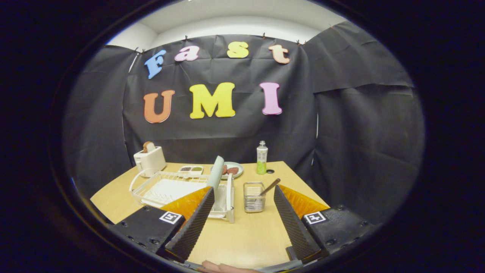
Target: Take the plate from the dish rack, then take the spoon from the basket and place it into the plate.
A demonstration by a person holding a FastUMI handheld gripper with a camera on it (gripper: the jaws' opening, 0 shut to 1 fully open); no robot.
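Fingers (242, 191) apart, empty — plate (216, 172) upright in rack (170, 187) just beyond, seemingly untouched.

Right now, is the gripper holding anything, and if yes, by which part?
Nothing is held. The gripper is open, its fingers spread apart over the table; the plate stands in the dish rack just beyond them.

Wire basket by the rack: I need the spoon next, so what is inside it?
A spoon's handle leans out of the wire basket toward the right. Its bowl is hidden low inside the mesh. The claw is open, holding nothing, short of the basket.
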